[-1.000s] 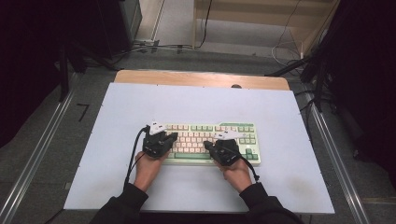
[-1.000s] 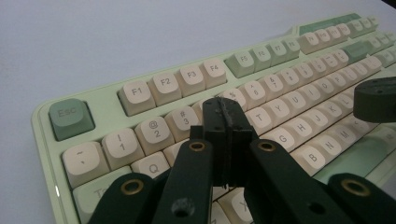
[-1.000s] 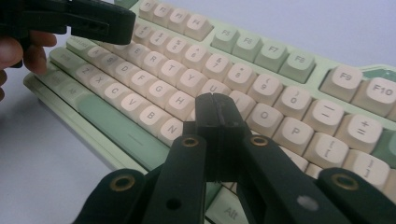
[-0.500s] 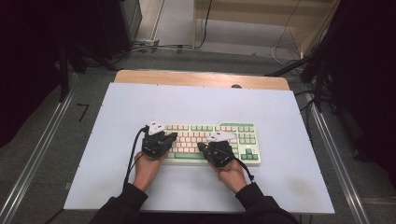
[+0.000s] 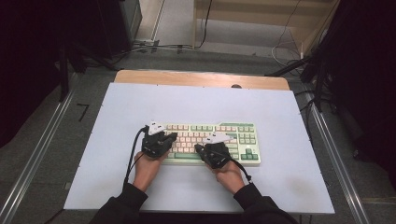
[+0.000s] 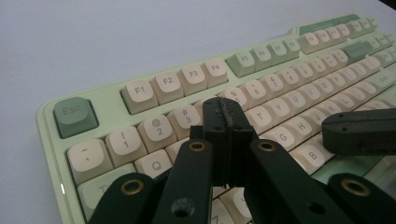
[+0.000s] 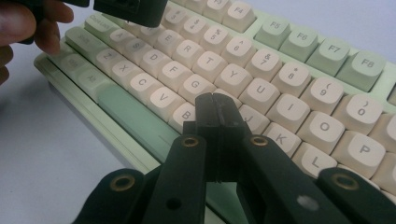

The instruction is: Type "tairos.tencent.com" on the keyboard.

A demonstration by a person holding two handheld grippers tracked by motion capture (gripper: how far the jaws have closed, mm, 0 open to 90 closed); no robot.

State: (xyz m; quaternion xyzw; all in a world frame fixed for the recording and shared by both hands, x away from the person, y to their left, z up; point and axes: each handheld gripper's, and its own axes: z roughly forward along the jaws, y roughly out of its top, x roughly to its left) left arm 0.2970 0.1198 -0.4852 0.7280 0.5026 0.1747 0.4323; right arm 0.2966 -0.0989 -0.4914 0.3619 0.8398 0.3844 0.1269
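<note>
Two grippers, left [image 5: 169,138] and right [image 5: 200,150], fingers pressed together, over keyboard [image 5: 243,140] on white table [image 5: 280,116].

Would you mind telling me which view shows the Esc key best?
The left gripper view: the Esc key sits close and unobstructed at the keyboard corner, its label legible. In the high view that corner lies under the left tool, so the key is too small to pick out. The right gripper view looks at other keys.

A flat, pale lavender-white rectangular tabletop [image 5: 140,107] – with a light wooden strip [image 5: 187,78] along its far edge – carries one thing directly: a mint-green keyboard with cream keycaps [image 5: 243,135], lying flat near the front edge.
</note>
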